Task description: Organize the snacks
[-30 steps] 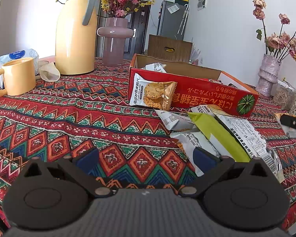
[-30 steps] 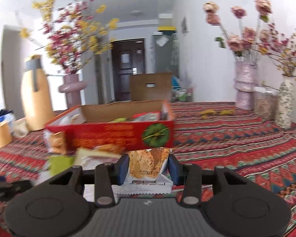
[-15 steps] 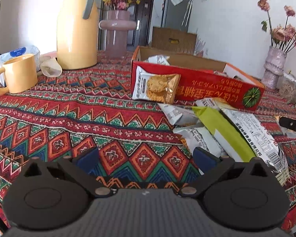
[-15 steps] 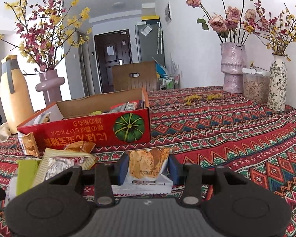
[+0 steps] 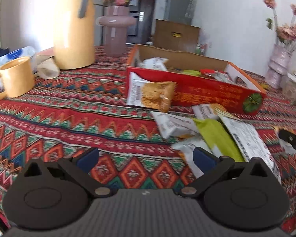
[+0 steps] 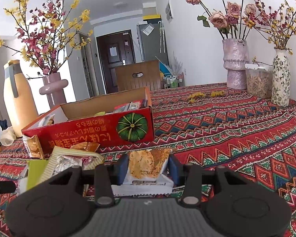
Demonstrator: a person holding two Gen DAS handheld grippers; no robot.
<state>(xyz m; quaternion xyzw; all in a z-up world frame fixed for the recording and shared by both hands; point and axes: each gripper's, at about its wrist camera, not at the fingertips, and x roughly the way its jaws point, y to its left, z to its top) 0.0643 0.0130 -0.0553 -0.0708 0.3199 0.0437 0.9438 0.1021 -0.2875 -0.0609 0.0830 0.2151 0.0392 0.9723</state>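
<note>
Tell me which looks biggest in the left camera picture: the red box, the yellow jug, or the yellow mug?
1. Red box
2. Yellow jug
3. Yellow mug

The jug's top is cut off, so box versus jug is unsure.

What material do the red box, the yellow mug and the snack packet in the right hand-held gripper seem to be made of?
Red box: likely cardboard, with a printed red outside; the inner walls are plain brown and the flaps are folded.
Yellow mug: probably glazed ceramic, with a thick wall and a soft sheen.
Snack packet: thin printed plastic film, crinkled, with a serrated sealed edge.
</note>
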